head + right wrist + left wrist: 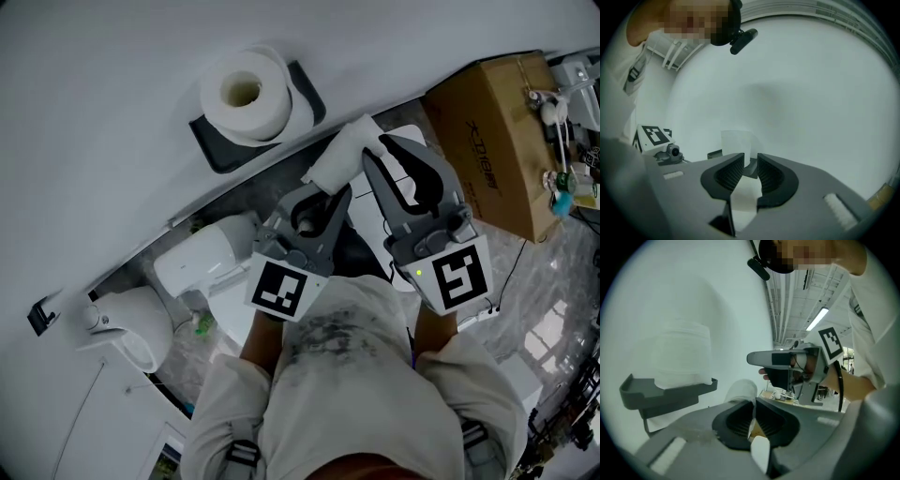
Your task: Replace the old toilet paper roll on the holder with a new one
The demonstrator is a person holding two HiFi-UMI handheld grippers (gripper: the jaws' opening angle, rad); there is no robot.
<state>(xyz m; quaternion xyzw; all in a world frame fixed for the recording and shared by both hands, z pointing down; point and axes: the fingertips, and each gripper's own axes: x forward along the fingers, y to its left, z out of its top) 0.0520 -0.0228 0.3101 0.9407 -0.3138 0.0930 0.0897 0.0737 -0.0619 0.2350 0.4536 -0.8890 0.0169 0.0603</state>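
Left claw (753,404): pressed together, pinching loose paper (740,391)
Right claw (750,161): I read it slightly spread, paper strip (745,199) between
New roll (246,94): ahead of both claws, on holder (214,142)

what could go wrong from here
The right tongs stand slightly apart around the paper strip, so it may slip out.
The left tongs pinch only a thin edge of the old roll, which could tear free.
The full roll sits loose on the holder; a bump from either tongs might topple it.
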